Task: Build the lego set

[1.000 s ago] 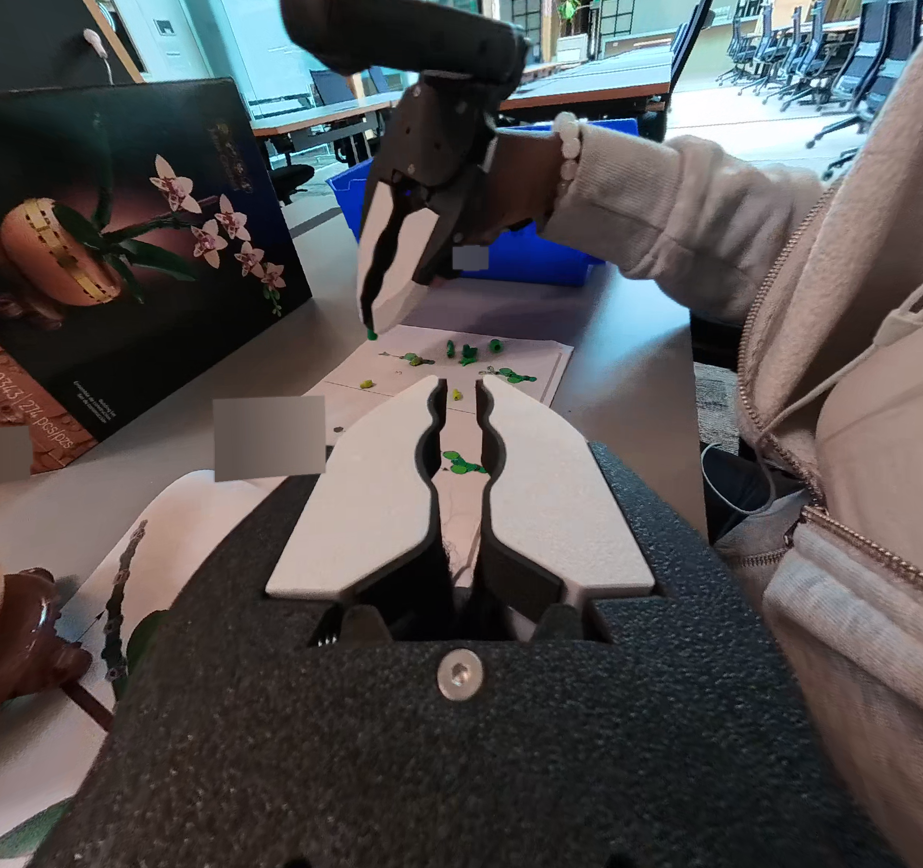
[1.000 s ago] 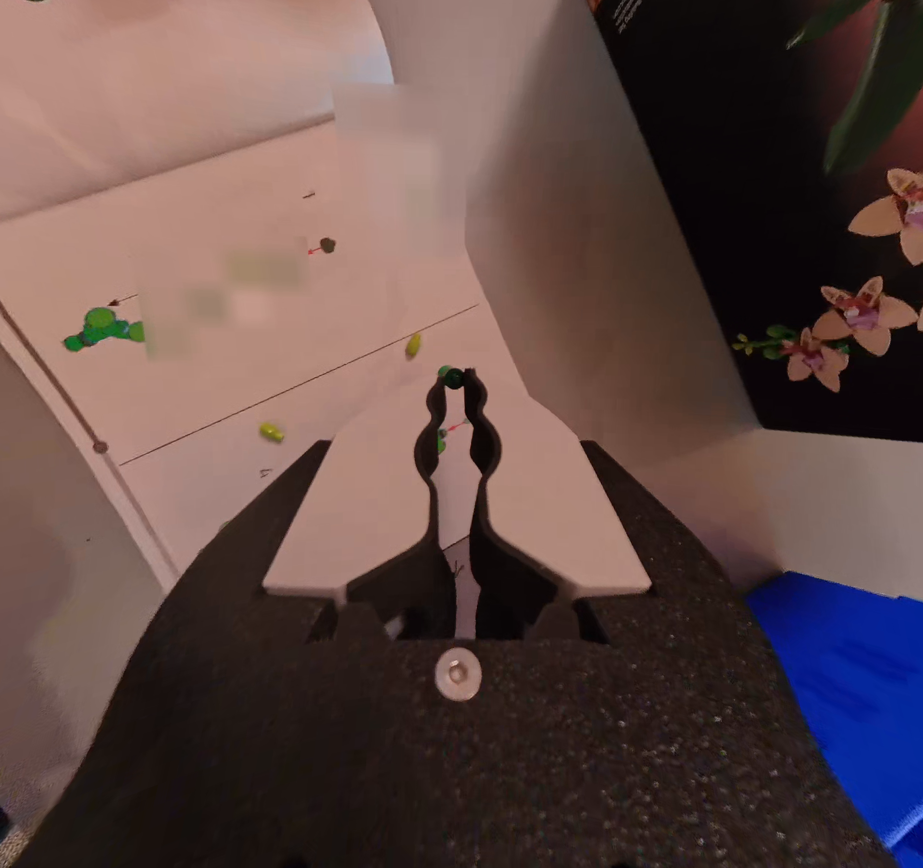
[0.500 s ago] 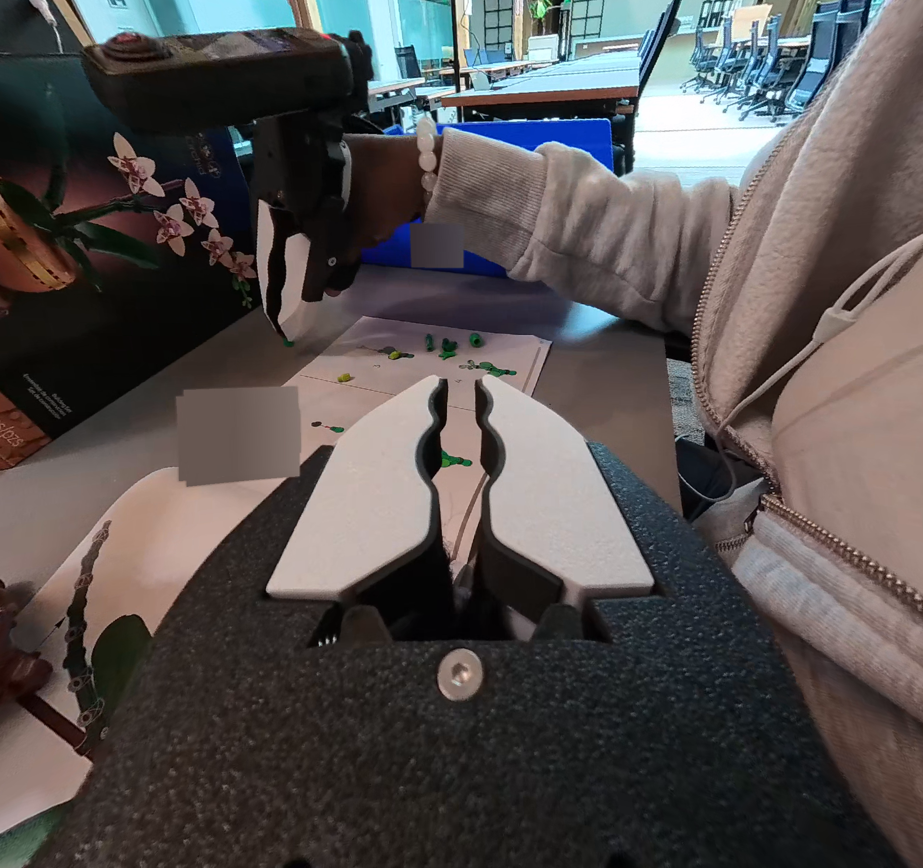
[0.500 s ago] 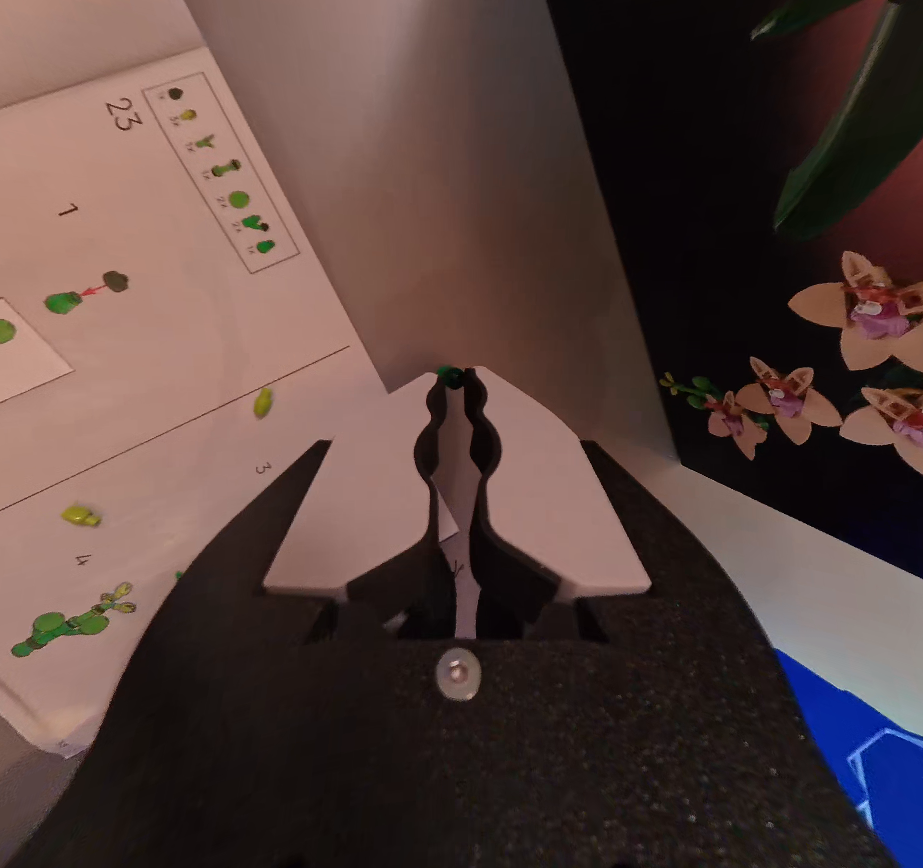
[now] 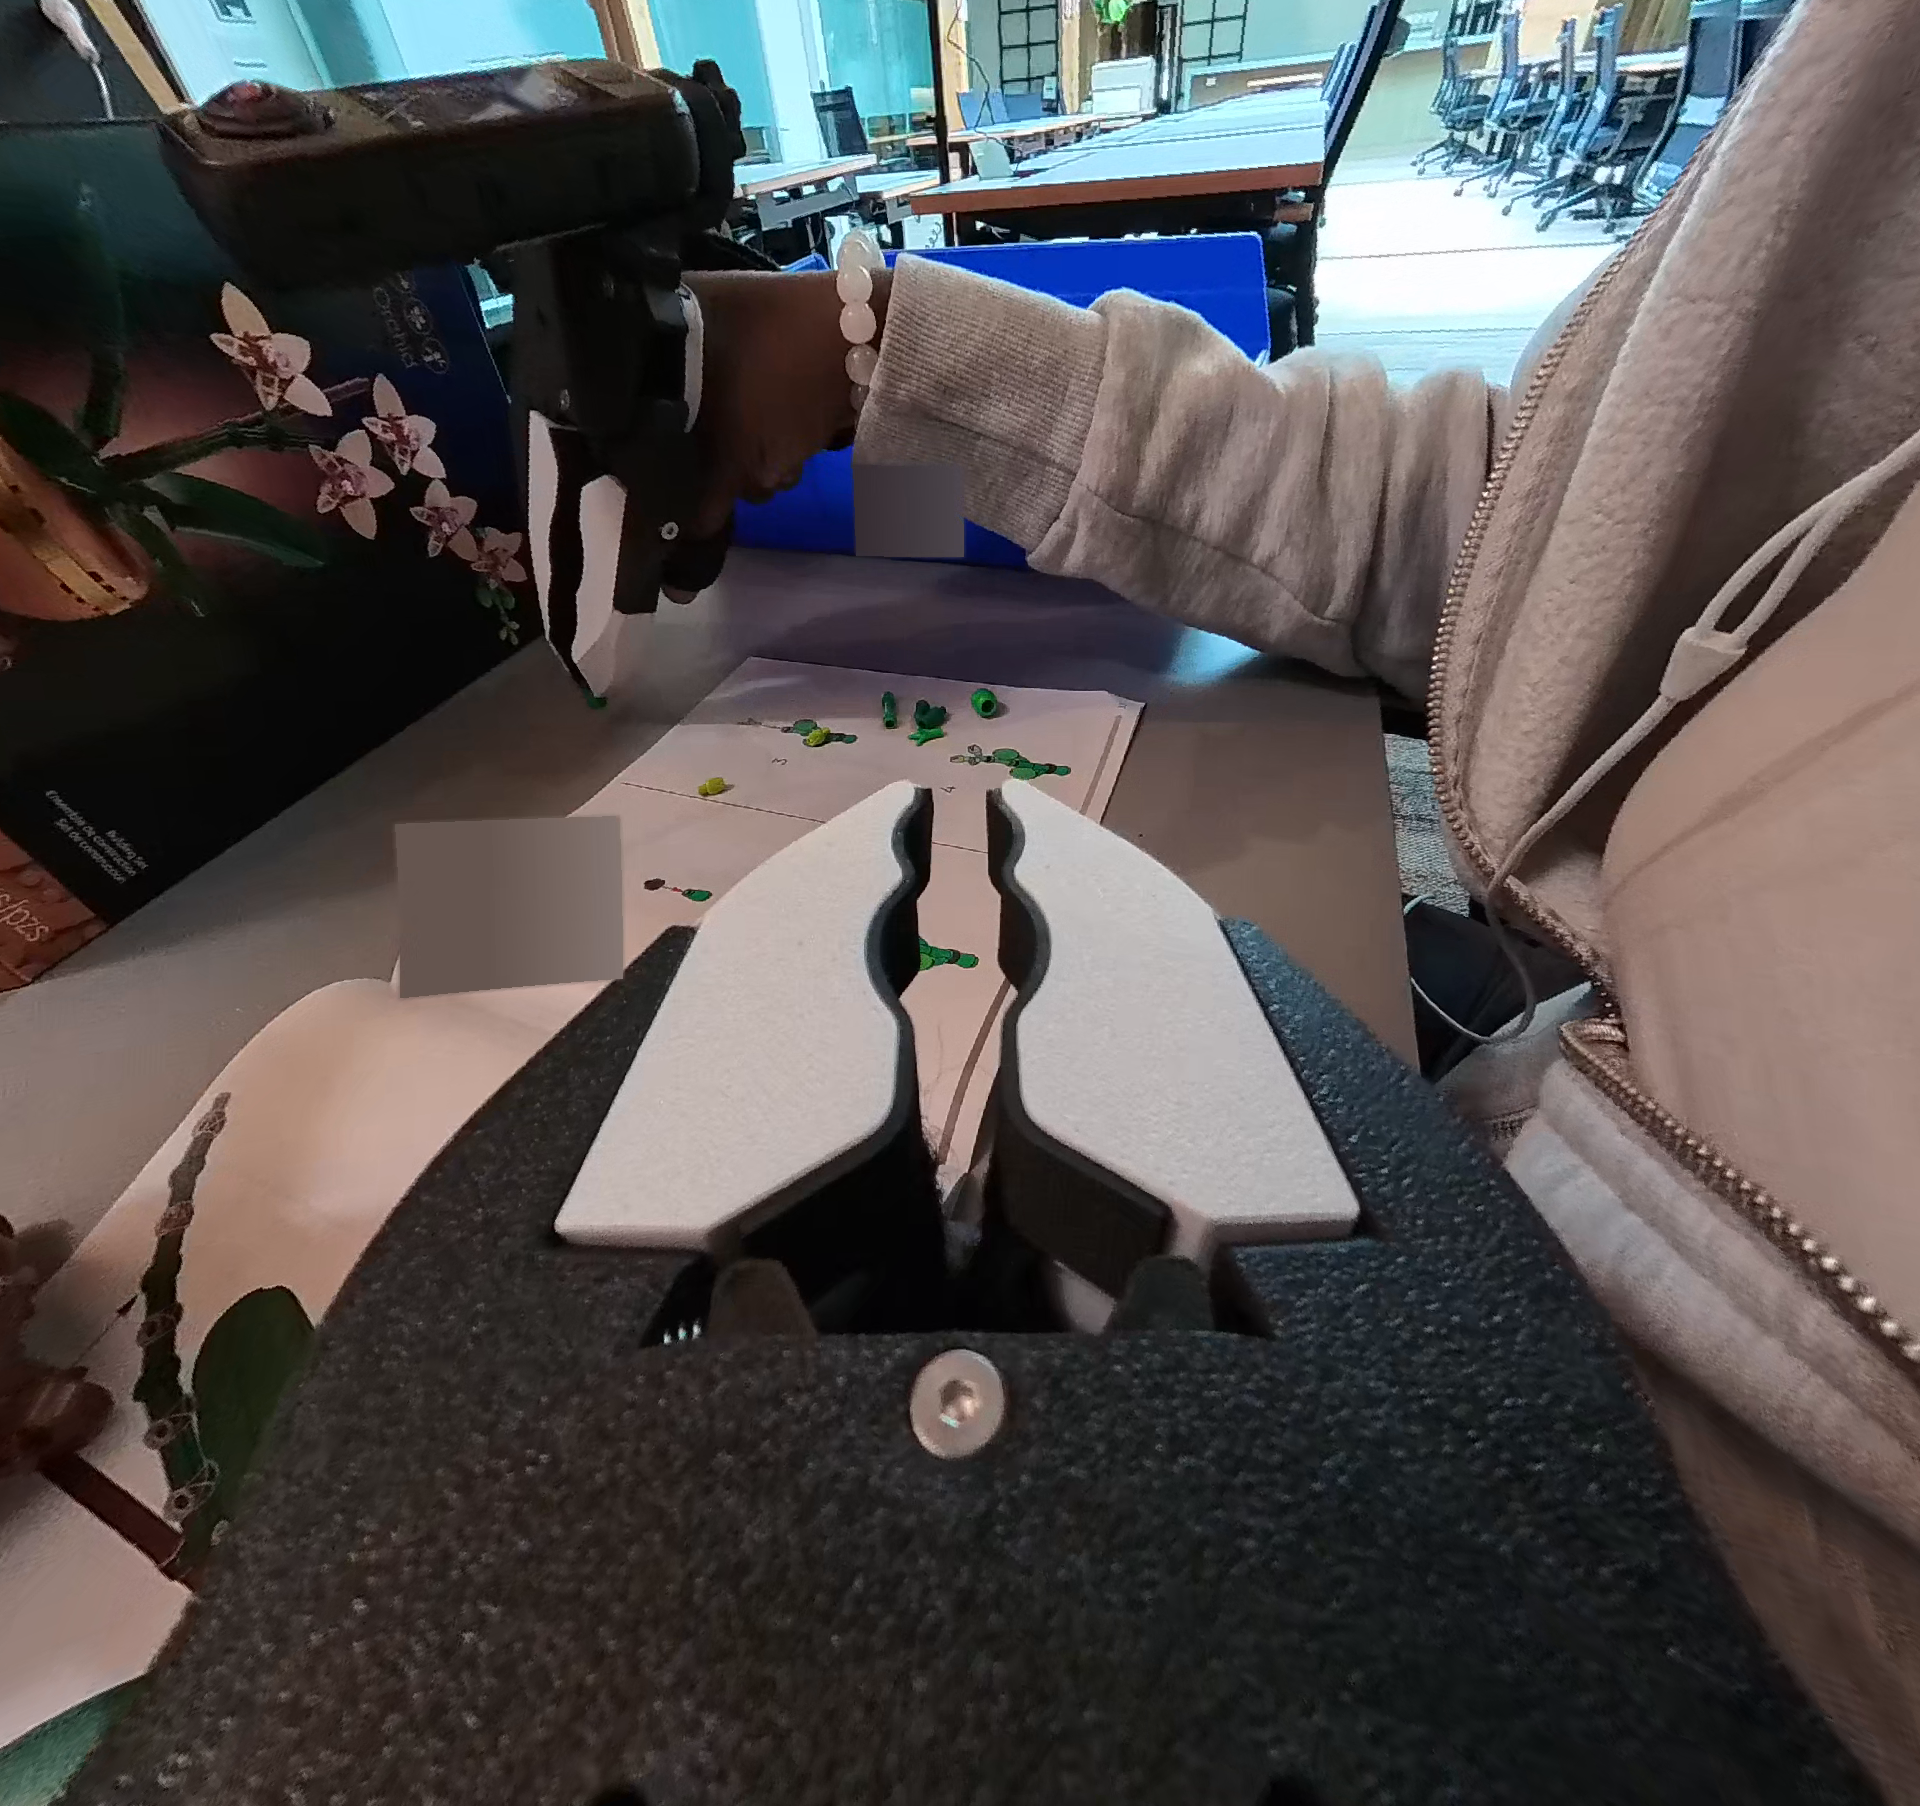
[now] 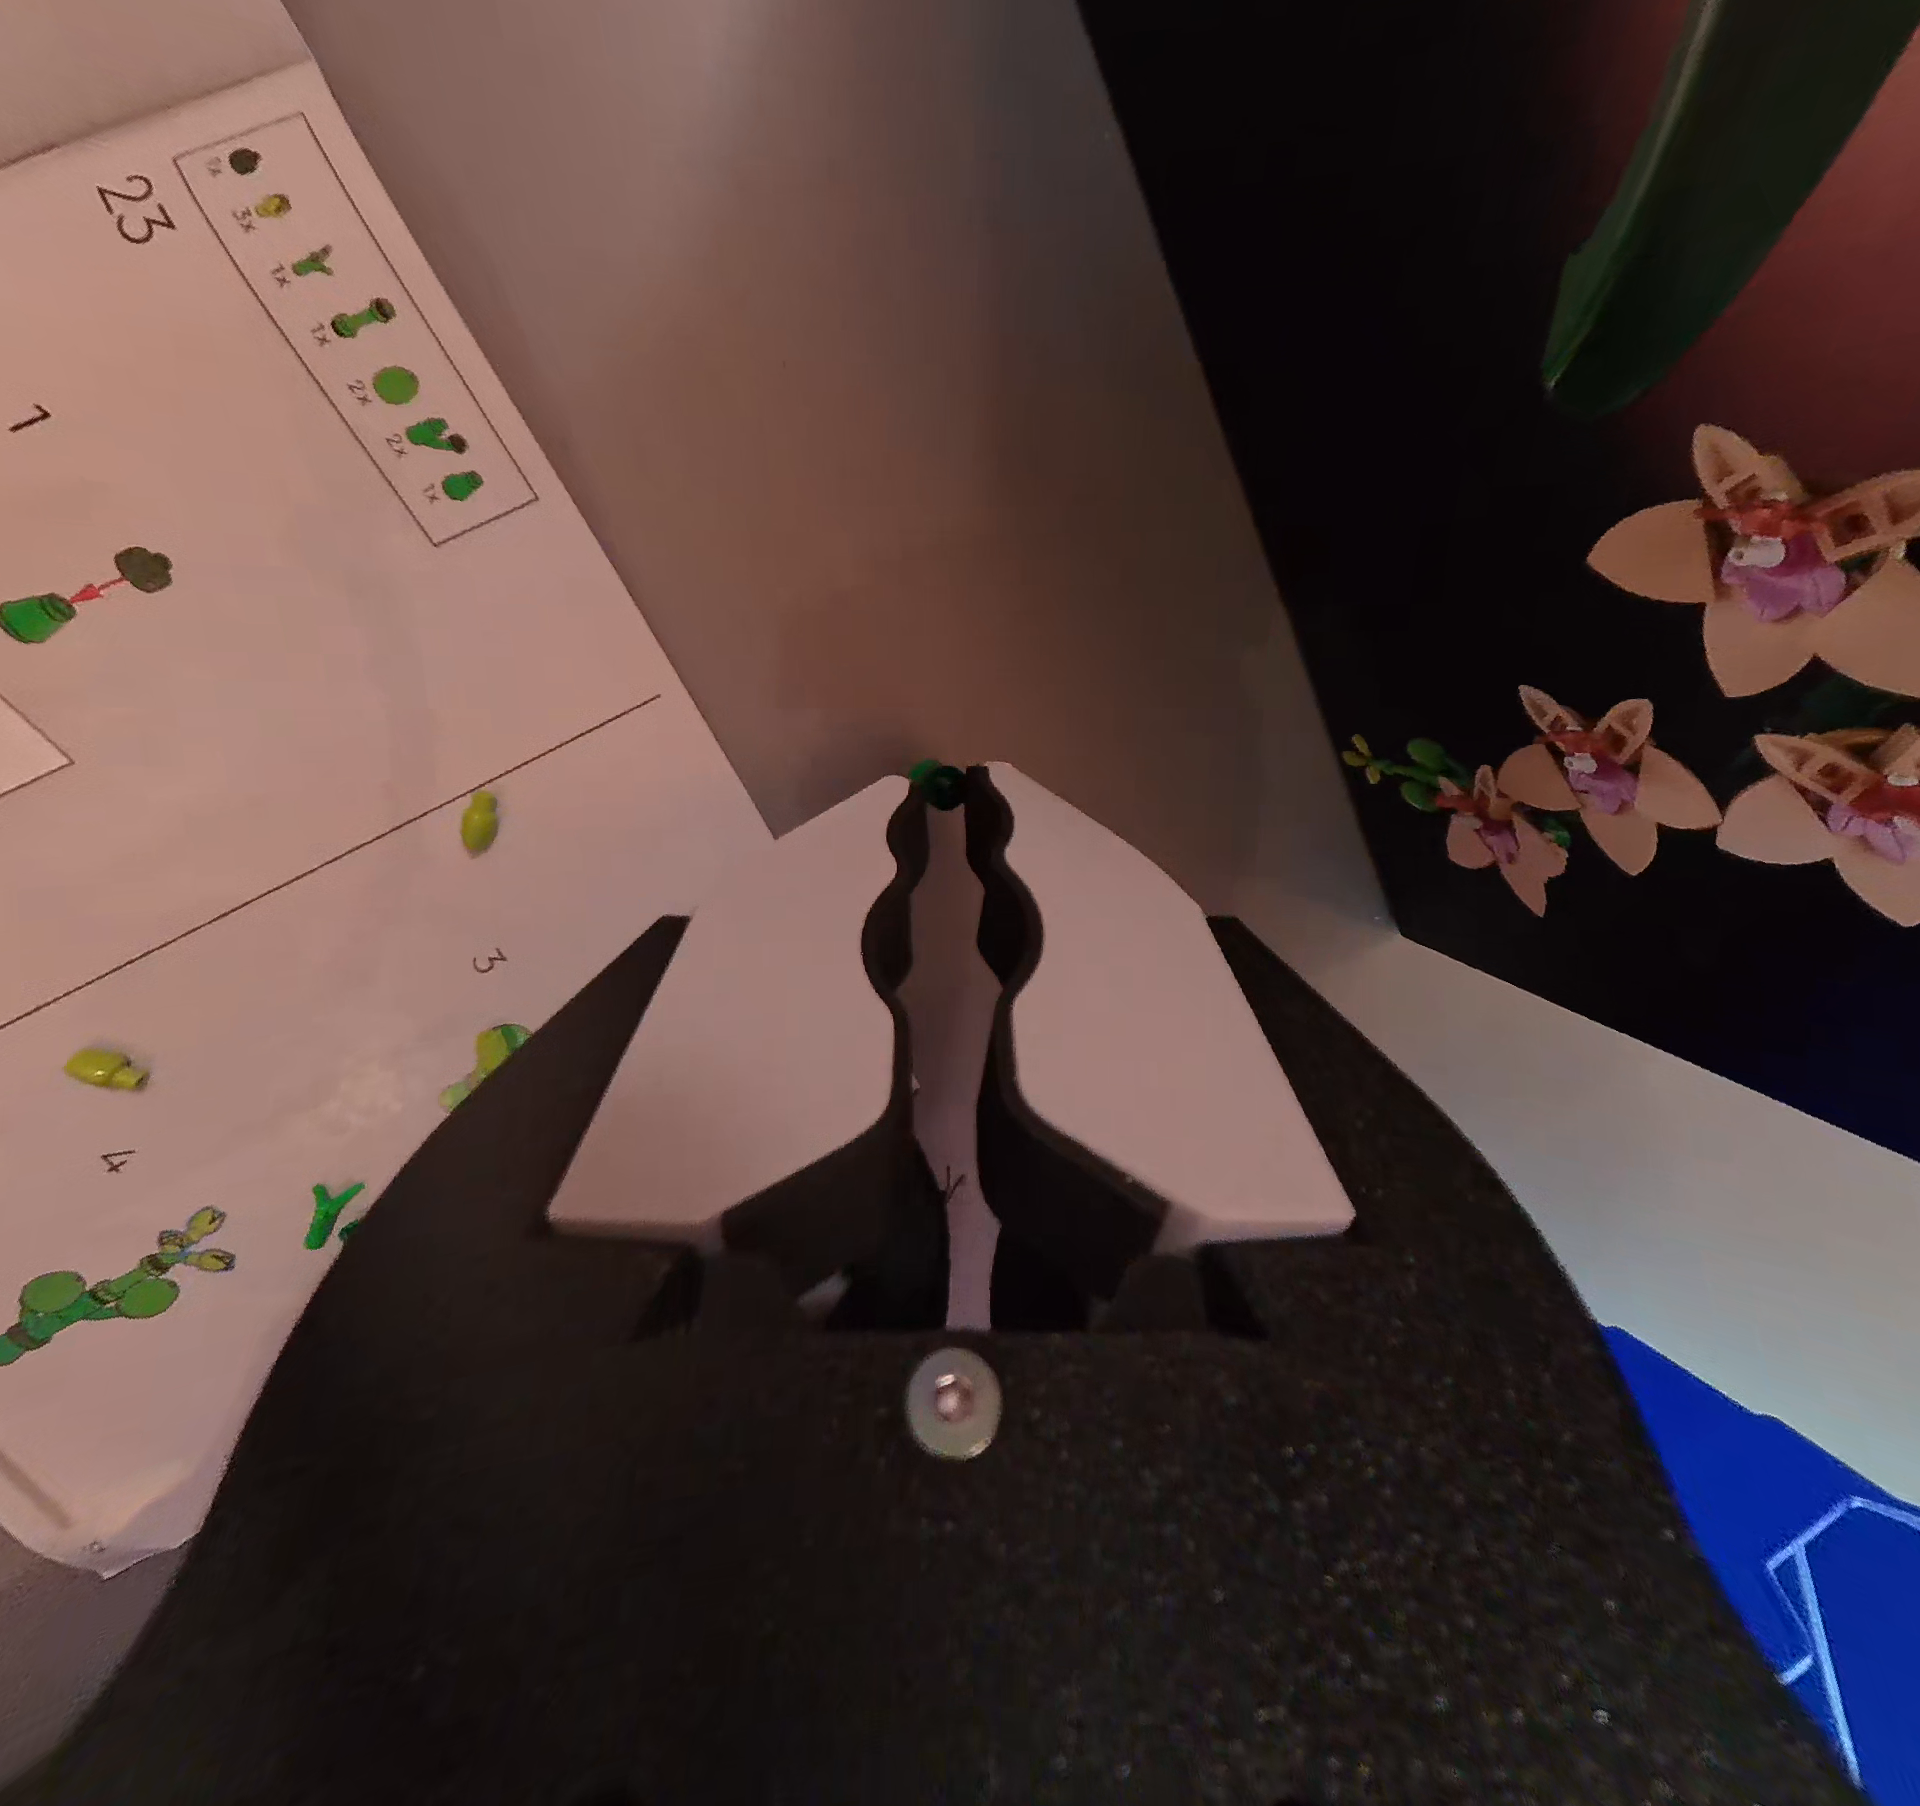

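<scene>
In the left wrist view, the left gripper [image 5: 954,800] hovers low over the near part of the open instruction booklet [image 5: 914,780], its jaws a narrow gap apart with nothing between them. Farther off to the left, the right gripper [image 5: 590,691] points down at the grey table [image 5: 1247,821], pinching a tiny green piece [image 5: 595,701] at its very tips, just beside the dark set box [image 5: 208,530]. More loose green pieces [image 5: 928,712] lie on the far part of the booklet, with a yellow-green piece [image 5: 713,785] nearer and to the left.

In the right wrist view, the right gripper [image 6: 948,785] is nearly closed on the green piece [image 6: 937,784], which sits right at the fingertips and sticks out past them. The table shows beyond; the booklet [image 6: 312,717] lies to the left and the box [image 6: 1455,406] to the right.

The hold looks thin. If the tips press down on the table, or slacken a little, the piece will probably twist or pop free and skitter toward the box. A sweep back over the page could also scatter the loose pieces there.
</scene>
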A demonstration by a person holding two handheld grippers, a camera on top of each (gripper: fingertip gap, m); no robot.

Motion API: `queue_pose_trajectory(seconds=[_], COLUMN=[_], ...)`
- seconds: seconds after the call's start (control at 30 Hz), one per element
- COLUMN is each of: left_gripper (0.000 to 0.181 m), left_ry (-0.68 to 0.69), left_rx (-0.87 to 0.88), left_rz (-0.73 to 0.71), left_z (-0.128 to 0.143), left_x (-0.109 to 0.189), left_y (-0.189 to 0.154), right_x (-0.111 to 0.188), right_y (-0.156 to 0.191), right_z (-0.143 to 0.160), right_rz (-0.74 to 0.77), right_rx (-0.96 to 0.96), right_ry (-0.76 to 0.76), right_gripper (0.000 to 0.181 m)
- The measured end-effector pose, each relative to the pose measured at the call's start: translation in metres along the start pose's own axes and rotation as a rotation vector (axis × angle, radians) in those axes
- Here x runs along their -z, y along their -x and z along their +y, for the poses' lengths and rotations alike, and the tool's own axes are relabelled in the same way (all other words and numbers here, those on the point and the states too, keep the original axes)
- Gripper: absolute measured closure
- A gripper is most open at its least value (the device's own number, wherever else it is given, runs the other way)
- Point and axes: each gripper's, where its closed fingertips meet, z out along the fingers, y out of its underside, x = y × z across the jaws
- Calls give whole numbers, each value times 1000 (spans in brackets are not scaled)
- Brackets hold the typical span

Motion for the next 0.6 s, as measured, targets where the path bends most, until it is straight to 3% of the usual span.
queue_pose_trajectory(seconds=[0.6], left_gripper=[172], left_ry=[-19], left_rx=[35], left_rz=[0], left_z=[-2], left_x=[2], left_y=[3], right_x=[1], right_y=[1], right_z=[3], right_rz=[-20], right_rx=[-13], right_ry=[-25], right_gripper=[174])
